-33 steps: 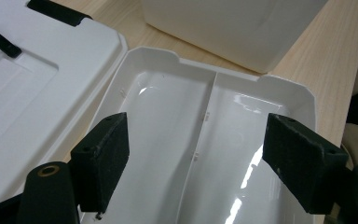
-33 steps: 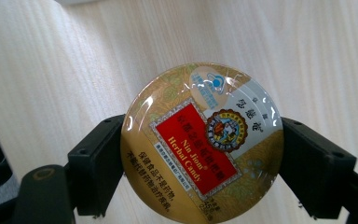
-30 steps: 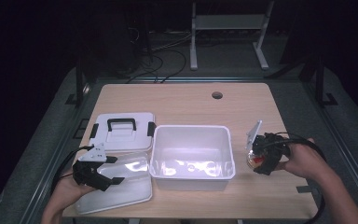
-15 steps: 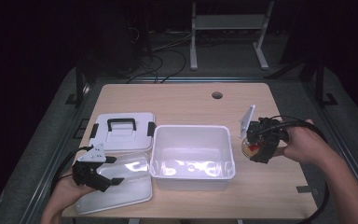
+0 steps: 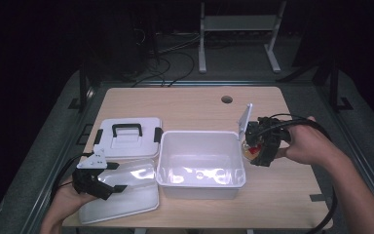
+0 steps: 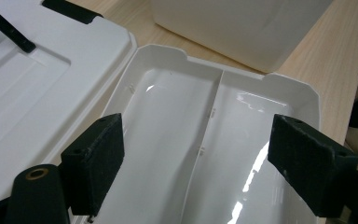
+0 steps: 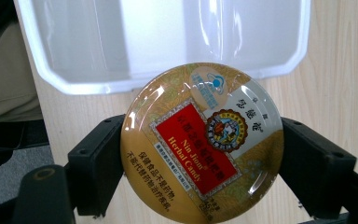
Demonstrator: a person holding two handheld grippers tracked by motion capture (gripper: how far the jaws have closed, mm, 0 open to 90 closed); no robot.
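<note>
A round gold tin [image 7: 203,142] with a red "Nin Jiom Herbal Candy" label sits between the jaws of my right gripper [image 7: 205,161], which is shut on it. In the high view this gripper [image 5: 259,146] holds the tin [image 5: 250,151] just off the right rim of a deep white bin [image 5: 202,187]. My left gripper [image 5: 100,179] hovers open over a shallow white tray [image 5: 126,200] at the front left. In the left gripper view the tray [image 6: 168,107] has a centre divider, and nothing lies between the gripper [image 6: 196,163] pads.
A white lid with a black handle [image 5: 126,129] lies behind the tray, left of the bin. The wooden table [image 5: 185,107] has a round cable hole [image 5: 227,99] at the back. Dark floor, cables and a metal stand lie beyond the table.
My right gripper has carried the tin up and leftward from the table's right side to the bin's right rim. The left gripper has stayed over the tray.
</note>
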